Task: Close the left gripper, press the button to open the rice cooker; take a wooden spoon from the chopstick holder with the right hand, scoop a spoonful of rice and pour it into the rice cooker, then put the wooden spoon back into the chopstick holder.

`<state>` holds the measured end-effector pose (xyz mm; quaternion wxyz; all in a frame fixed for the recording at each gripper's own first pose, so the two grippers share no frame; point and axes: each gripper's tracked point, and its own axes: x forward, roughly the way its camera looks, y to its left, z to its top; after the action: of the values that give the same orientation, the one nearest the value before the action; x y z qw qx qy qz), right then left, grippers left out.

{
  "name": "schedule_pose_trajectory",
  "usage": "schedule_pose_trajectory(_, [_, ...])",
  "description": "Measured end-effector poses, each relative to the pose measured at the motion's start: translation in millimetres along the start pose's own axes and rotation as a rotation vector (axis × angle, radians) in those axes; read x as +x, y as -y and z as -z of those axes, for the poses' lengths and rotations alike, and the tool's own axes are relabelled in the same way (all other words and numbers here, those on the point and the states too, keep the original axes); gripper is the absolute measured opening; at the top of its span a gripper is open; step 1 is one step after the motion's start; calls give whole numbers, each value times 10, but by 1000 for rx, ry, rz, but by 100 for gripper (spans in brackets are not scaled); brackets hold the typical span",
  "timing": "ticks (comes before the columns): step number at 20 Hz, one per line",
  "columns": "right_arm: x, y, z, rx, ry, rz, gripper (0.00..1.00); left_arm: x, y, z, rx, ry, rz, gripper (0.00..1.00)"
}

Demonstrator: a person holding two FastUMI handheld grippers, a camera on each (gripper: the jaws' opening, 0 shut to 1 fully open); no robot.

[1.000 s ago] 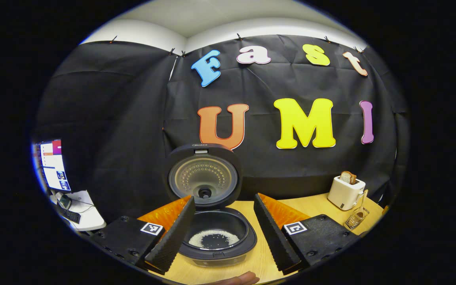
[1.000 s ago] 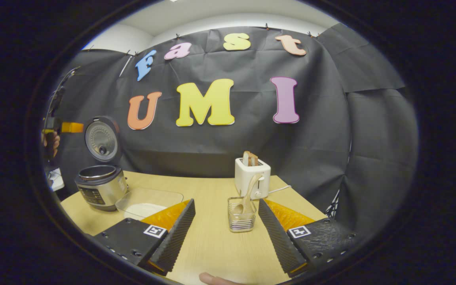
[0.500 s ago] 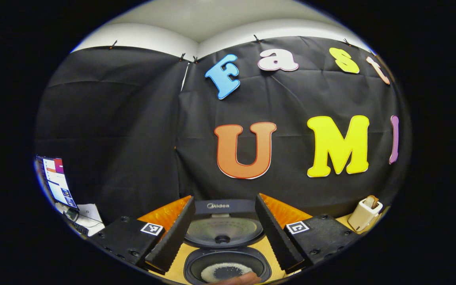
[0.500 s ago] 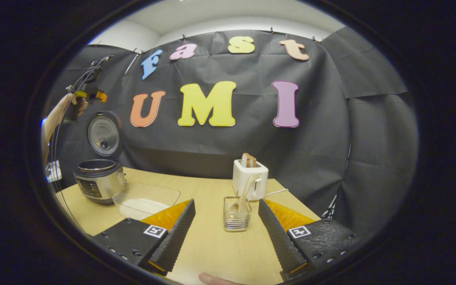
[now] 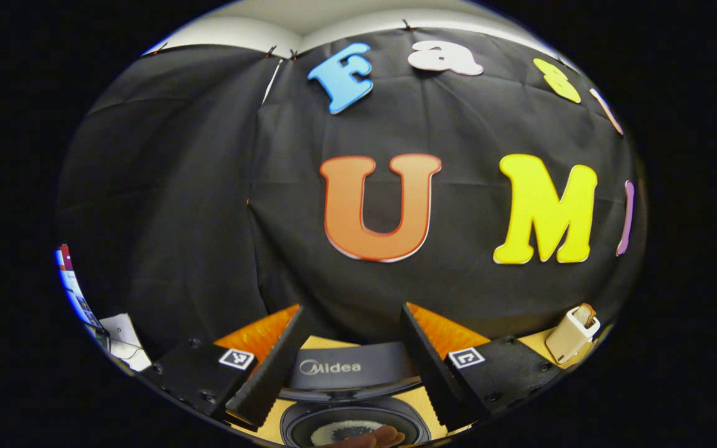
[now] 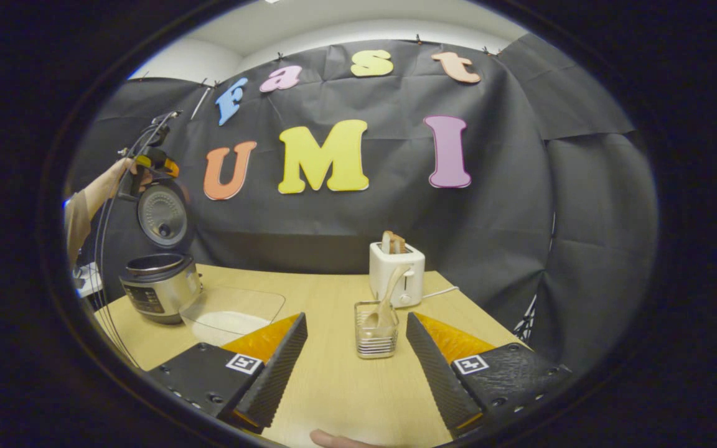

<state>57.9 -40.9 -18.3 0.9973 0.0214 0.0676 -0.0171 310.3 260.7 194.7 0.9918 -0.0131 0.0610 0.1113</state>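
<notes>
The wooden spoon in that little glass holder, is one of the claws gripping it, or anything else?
Nothing is held. The pale wooden spoon stands in the clear glass holder, beyond the open right claw. The left claw is open above the rice cooker's raised lid.

Black, creased cloth (image 6: pixel 520 205) hangs as the booth's wall on every side, pinned along its top edge by small clips. Above it runs a strip of pale white wall and ceiling (image 6: pixel 333 18), evenly lit. A light wooden table (image 6: pixel 333 386) with a smooth top stands against the cloth. At its far side sits a white two-slot toaster (image 6: pixel 397 281) with brown bread slices in it, its white cord trailing to the right. In the left gripper view a lit computer monitor (image 5: pixel 71 289) and a white desk surface (image 5: pixel 123 336) show at the far left edge
</notes>
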Motion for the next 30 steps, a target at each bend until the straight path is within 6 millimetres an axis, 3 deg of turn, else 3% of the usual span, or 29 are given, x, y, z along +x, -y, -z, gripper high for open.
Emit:
schedule_pose_trajectory(1, [-15,2,-1,-12,4,3,96,-12,35,11,8,-4,0,94])
schedule_pose_trajectory(5, [-117,-5,-82,-22,27,8,95,-197,70,103,1,-30,-14,95])
schedule_pose_trajectory(10, [-418,-72,-366,2,116,-38,95,-565,140,316,12,-28,-23,95])
schedule_pose_trajectory(15, [-635,-171,-494,-9,174,-50,95,-1100,295,848,17,-30,-16,95])
schedule_pose_trajectory(18, [-705,-243,-543,-16,198,-68,95,-1314,387,1229,9,-35,2,94])
schedule_pose_trajectory(21, [-724,-278,-537,-26,206,-70,95,-1396,463,1651,-15,-72,14,94])
schedule_pose_trajectory(23, [-703,-265,-525,-36,201,-60,97,-1424,502,1829,-4,-76,18,95])
schedule_pose_trajectory(28, [-589,-257,-418,-38,156,-41,97,-1408,552,2236,11,-101,3,95])
schedule_pose_trajectory(30, [-598,-283,-429,-46,159,-47,97,-1420,530,2227,-4,-49,4,95])
